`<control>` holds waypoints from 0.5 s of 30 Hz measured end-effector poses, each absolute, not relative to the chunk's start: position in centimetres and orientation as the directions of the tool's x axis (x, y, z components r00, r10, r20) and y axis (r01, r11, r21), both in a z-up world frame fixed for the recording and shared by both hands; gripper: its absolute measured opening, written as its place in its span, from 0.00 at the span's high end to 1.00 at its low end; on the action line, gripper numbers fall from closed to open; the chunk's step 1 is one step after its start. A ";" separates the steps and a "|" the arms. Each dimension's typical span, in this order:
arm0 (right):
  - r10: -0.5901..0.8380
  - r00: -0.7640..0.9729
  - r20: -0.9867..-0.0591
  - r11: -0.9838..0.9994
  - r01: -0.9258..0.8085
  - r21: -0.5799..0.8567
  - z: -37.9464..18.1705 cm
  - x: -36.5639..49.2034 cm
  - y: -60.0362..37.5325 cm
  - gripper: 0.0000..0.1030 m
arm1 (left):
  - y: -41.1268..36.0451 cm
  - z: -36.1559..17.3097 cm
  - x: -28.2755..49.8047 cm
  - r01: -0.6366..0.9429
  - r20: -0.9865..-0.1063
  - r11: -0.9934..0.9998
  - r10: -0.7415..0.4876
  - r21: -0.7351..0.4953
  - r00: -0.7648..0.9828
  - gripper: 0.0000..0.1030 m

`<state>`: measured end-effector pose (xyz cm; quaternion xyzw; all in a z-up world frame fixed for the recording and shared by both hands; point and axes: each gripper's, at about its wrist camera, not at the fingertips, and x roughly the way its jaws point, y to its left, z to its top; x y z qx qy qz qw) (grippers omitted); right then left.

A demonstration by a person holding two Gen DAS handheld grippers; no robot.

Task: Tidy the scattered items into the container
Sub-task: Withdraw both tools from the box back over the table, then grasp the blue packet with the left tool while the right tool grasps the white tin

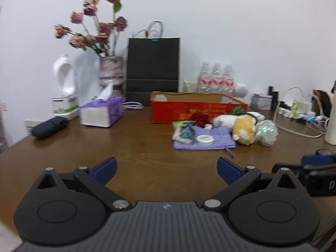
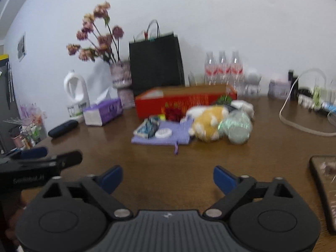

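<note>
items (image 2: 189, 124) ahead of right gripper (image 2: 168, 180) | apart | jaws wide

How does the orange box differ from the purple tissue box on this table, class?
The orange box is long, low and open-topped; the purple tissue box is shorter and blockier, closed apart from the white tissue sticking up from it. The orange box stands right behind the scattered items; the purple tissue box stands apart, beside the vase. Both rest on the wooden table.
</note>
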<state>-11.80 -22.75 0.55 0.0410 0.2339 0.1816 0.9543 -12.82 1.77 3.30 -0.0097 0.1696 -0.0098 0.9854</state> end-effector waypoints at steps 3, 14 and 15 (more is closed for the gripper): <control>0.346 0.814 -0.465 0.938 -0.314 0.148 0.1 -10.4 -22.7 0.20 | 1.8 4.1 -9.1 0.054 -0.357 0.998 -0.066 -0.044 0.932 0.00; 0.353 0.794 -0.494 0.935 -0.310 0.171 0.4 -3.6 -21.8 0.28 | 1.8 2.9 8.7 0.215 -0.543 0.969 -0.246 -0.122 0.803 0.46; 0.354 0.792 -0.496 0.935 -0.314 0.166 0.5 -3.0 -21.6 0.30 | 2.1 2.6 9.2 0.207 -0.547 0.968 -0.251 -0.142 0.799 0.50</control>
